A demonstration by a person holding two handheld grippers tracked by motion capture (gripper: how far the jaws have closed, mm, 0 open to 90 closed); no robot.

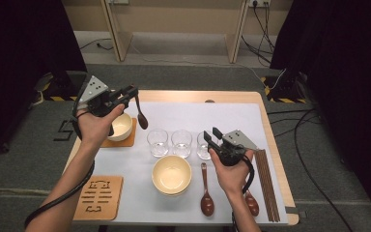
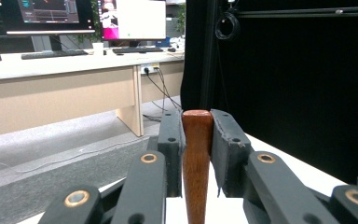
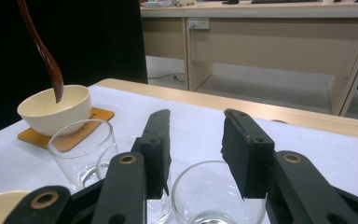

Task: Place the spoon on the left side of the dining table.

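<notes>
My left gripper (image 1: 131, 92) is raised above the back left of the table and shut on the handle of a brown wooden spoon (image 1: 141, 119). The spoon hangs bowl down beside a cream bowl (image 1: 121, 126) that stands on a wooden coaster (image 1: 128, 141). In the left gripper view the spoon handle (image 2: 196, 154) is pinched between both pads. My right gripper (image 1: 211, 134) stands open just over the rightmost of three clear glasses (image 1: 203, 147). In the right gripper view that glass (image 3: 219, 198) lies below the open gripper (image 3: 198, 128), and the hanging spoon (image 3: 46, 56) dips over the far bowl (image 3: 53, 109).
Two more glasses (image 1: 157, 141) (image 1: 181, 142) stand in the row. A second cream bowl (image 1: 171, 174) sits in front, two wooden spoons (image 1: 206, 193) (image 1: 251, 203) lie to its right, and chopsticks (image 1: 265, 183) lie along the right edge. A bare coaster (image 1: 99, 197) lies front left.
</notes>
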